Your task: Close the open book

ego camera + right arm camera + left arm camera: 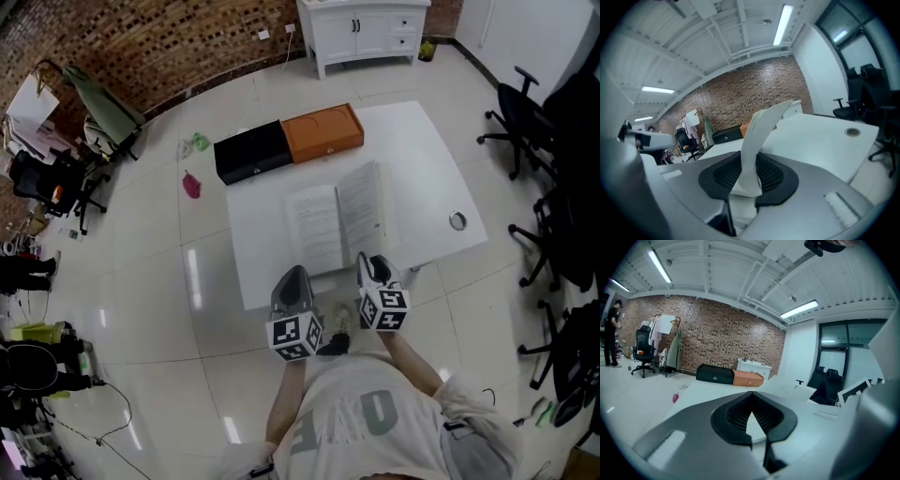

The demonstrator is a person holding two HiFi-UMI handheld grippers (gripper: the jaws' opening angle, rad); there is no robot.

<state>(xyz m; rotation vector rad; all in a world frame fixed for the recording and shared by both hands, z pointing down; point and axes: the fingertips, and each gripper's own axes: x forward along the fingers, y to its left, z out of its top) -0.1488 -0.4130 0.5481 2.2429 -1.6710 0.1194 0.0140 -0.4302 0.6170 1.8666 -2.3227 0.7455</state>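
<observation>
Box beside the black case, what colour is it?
The box is orange; head view shows it best.

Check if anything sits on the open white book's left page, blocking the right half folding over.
Nothing visible. The left page of the open white book lies bare. The right gripper is shut on the raised right half; the left gripper, shut and empty, sits by that page's near edge.

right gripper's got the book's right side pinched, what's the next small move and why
Probably swing the right gripper leftward over the spine: its jaws clamp the book's right side, already raised off the table, while the left page lies flat. The left gripper is shut and empty.
</observation>
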